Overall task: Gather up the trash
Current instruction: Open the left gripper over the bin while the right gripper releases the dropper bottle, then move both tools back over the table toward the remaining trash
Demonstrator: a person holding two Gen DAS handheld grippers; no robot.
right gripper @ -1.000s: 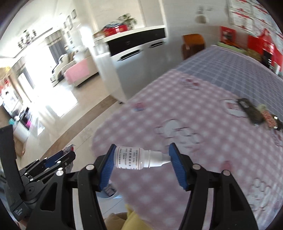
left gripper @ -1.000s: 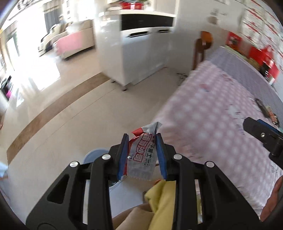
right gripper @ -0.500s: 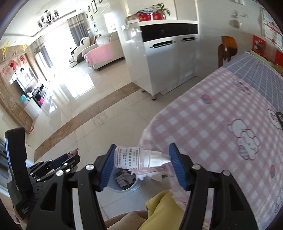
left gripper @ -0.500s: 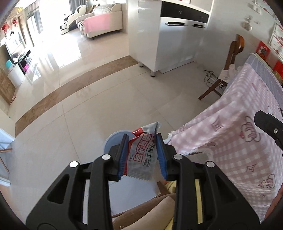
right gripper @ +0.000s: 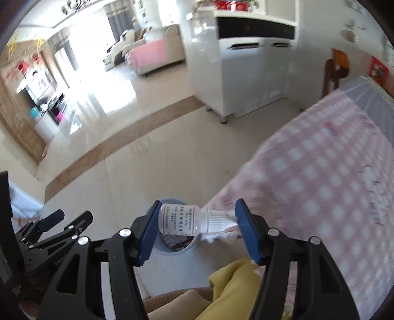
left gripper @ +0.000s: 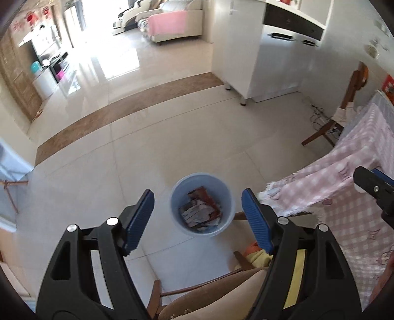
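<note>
Down on the pale tiled floor (left gripper: 152, 152), just off the hanging edge of the pink checked tablecloth (left gripper: 344, 197), sits the light blue trash bin (left gripper: 222, 197), and it already has crumpled snack wrappers (left gripper: 199, 209) piled inside, red and white print showing. The left gripper (left gripper: 197, 216) hangs right above it, pointing steeply down, its jaws opening wide with nothing between the blue ribbed pads (left gripper: 139, 219) — the bin shows clean through the gap. Over on the right wrist view, the right gripper (right gripper: 195, 230) is clamped on a small white dropper bottle (right gripper: 189, 220), held sideways: the base against the left pad, the ribbed white cap toward the right pad. Behind that bottle the bin's blue rim (right gripper: 172, 252) peeks out, so the bottle is over it. The left gripper also shows at the lower left of that view, black and spread apart. A yellow sleeve (right gripper: 236, 285) and a tan chair back (left gripper: 221, 295) fill the bottom edge. Further off stand a white cabinet (left gripper: 270, 61), a wooden chair (left gripper: 344, 110) by the table, and a sofa with a pink throw (left gripper: 170, 22) in the bright living room.
</note>
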